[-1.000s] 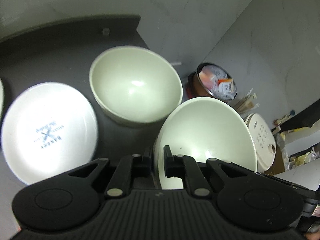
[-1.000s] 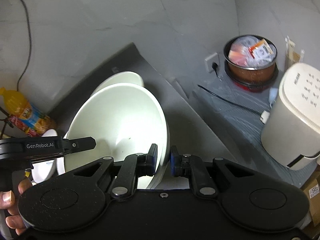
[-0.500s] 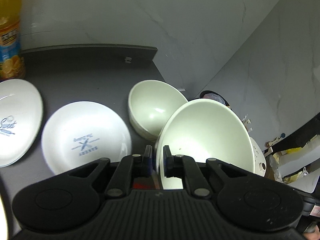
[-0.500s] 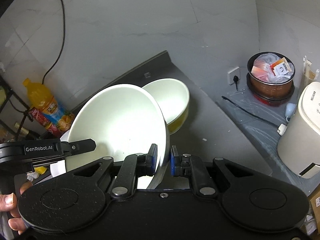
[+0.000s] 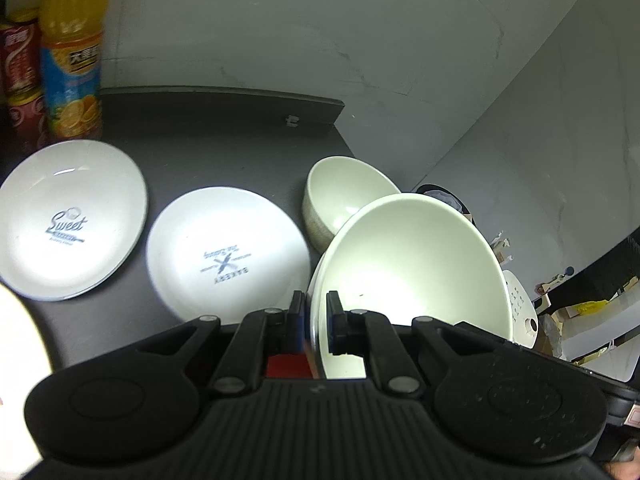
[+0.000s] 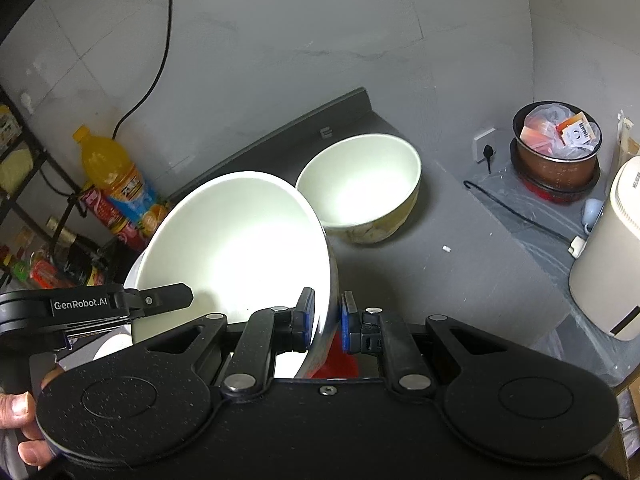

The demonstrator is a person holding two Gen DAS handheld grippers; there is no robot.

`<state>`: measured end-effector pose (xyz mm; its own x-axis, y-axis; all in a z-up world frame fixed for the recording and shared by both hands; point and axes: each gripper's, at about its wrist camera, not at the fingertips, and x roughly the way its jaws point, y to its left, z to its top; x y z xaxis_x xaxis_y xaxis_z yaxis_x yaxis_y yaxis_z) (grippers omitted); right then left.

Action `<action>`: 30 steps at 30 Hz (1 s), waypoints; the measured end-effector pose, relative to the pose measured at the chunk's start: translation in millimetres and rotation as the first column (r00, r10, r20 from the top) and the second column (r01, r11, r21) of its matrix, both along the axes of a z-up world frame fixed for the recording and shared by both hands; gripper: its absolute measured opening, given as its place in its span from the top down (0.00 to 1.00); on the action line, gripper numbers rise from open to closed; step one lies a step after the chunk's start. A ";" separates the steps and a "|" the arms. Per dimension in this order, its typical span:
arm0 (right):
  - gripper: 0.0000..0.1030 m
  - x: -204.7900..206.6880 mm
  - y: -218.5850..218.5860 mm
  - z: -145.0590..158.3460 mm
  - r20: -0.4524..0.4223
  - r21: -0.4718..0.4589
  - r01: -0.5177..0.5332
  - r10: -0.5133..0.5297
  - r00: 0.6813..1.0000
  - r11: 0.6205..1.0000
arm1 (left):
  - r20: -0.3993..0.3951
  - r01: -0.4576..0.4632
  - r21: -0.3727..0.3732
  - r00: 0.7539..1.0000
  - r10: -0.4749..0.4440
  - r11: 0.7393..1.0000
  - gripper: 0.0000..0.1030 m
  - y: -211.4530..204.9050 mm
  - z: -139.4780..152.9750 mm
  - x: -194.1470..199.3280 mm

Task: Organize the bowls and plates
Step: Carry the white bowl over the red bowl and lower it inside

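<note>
Above the right-hand part of the dark counter point(image 5: 224, 132), the large bowl point(image 5: 412, 264) hangs tilted, held by both tools at once: the left gripper point(image 5: 316, 320) has its fingers clamped on the near rim, and the right gripper point(image 6: 327, 320) is clamped on the rim as well. The smaller bowl point(image 6: 360, 184) sits near the counter's back right corner; two plates point(image 5: 228, 248) lie toward the left edge. I judge the step to be nesting the bowls. To do it well, level the large bowl first, centre it over the smaller one, lower both hands together, and release only once it seats.
</note>
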<state>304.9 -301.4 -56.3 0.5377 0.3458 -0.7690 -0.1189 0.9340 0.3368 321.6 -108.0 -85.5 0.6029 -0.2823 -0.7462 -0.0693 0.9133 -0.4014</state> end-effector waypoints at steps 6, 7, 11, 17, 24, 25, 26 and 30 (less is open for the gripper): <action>0.87 -12.6 11.0 -5.0 -0.024 -0.006 -0.010 0.010 1.000 1.000 | -0.020 -0.012 0.001 1.000 0.012 1.000 0.91 12.1 -6.2 -15.7; 0.87 -14.3 12.7 -5.8 -0.028 -0.007 -0.012 0.012 1.000 1.000 | -0.025 -0.014 0.000 1.000 0.014 1.000 0.91 14.1 -7.7 -18.3; 0.87 -20.2 18.8 -8.3 -0.042 -0.022 -0.028 0.027 0.999 0.999 | -0.042 -0.022 0.000 0.999 0.022 1.000 0.91 20.5 -13.3 -26.4; 0.87 -24.2 26.6 -18.0 -0.083 -0.040 -0.044 0.041 0.996 0.998 | -0.077 -0.037 -0.012 0.996 0.036 0.999 0.91 30.2 -26.2 -38.8; 0.87 -22.6 33.9 -29.5 -0.122 -0.068 -0.065 0.056 0.991 0.996 | -0.134 -0.052 -0.024 0.990 0.049 0.998 0.91 38.4 -44.6 -43.1; 0.87 -21.9 34.2 -30.5 -0.127 -0.072 -0.065 0.056 0.990 0.995 | -0.140 -0.053 -0.025 0.989 0.049 0.998 0.91 39.2 -46.3 -42.6; 0.87 -20.8 35.0 -31.0 -0.130 -0.078 -0.065 0.055 0.990 0.995 | -0.145 -0.053 -0.025 0.988 0.049 0.998 0.91 39.8 -47.8 -42.2; 0.87 -16.8 32.0 -32.7 -0.137 -0.092 -0.060 0.047 0.989 0.994 | -0.163 -0.044 -0.021 0.986 0.040 0.999 0.91 38.3 -53.3 -37.9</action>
<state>288.1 -269.4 -89.0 0.4096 0.2927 -0.8640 -0.1294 0.9562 0.2626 283.7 -69.7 -138.8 0.4859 -0.2791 -0.8283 -0.1732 0.8981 -0.4042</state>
